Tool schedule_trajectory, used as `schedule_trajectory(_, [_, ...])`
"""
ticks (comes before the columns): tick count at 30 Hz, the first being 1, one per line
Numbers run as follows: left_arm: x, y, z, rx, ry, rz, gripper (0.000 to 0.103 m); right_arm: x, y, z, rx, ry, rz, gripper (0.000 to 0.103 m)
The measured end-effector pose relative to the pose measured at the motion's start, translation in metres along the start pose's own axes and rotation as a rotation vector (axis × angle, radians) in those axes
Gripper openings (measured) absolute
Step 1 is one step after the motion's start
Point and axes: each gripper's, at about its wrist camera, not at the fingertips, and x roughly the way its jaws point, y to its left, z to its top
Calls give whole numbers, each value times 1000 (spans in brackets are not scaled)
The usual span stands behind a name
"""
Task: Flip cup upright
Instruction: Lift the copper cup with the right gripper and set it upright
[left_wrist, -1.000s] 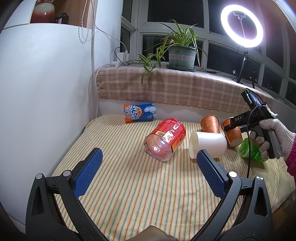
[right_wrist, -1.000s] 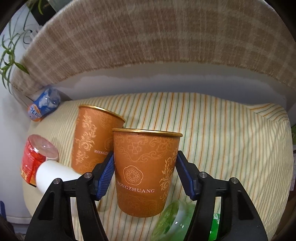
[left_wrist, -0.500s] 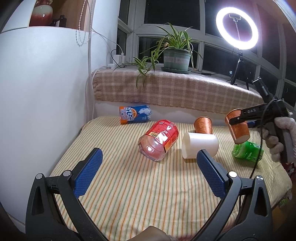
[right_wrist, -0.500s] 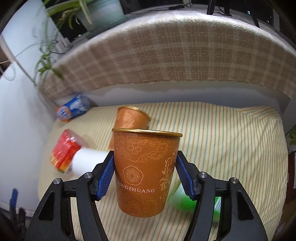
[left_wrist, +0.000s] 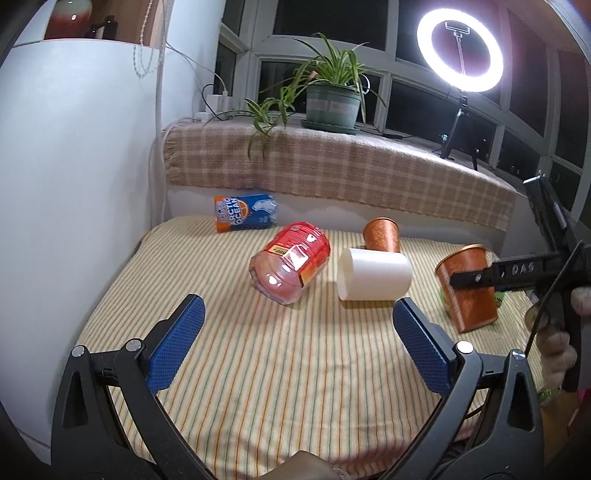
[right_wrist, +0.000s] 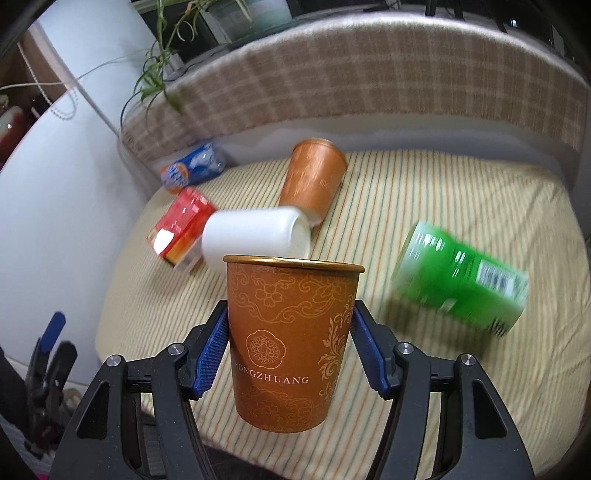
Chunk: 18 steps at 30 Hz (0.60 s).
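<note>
My right gripper (right_wrist: 290, 347) is shut on an orange paper cup (right_wrist: 291, 343) with gold patterns, rim up, held above the striped mat. In the left wrist view the same cup (left_wrist: 467, 291) hangs at the right, slightly tilted, clamped by the right gripper (left_wrist: 476, 278). A second orange cup (right_wrist: 314, 175) lies on its side at the back, also in the left wrist view (left_wrist: 382, 235). My left gripper (left_wrist: 295, 349) is open and empty, low over the mat's front edge.
On the striped mat (left_wrist: 258, 354) lie a white cylinder (left_wrist: 373, 274), a red jar (left_wrist: 291, 266), a blue packet (left_wrist: 245, 213) and a green bottle (right_wrist: 461, 280). A white cabinet (left_wrist: 74, 184) stands left. A checked ledge with a plant (left_wrist: 332, 99) runs behind.
My right gripper has carried the orange cup up and back toward the mat's front right. The left gripper has barely moved.
</note>
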Motion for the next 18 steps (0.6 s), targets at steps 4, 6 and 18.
schedule_trajectory(4, [-2,-3,-1,7,6,-9,103,12,4,-17,12,34,11,63])
schedule_trajectory(6, [-3,-4,-2,7,6,-11,103,18,4,-24,13,46,11,63])
schedule_trajectory(18, [-2,-3,-4,0,28,-23,103,42,1,-39,8,89,-26,65])
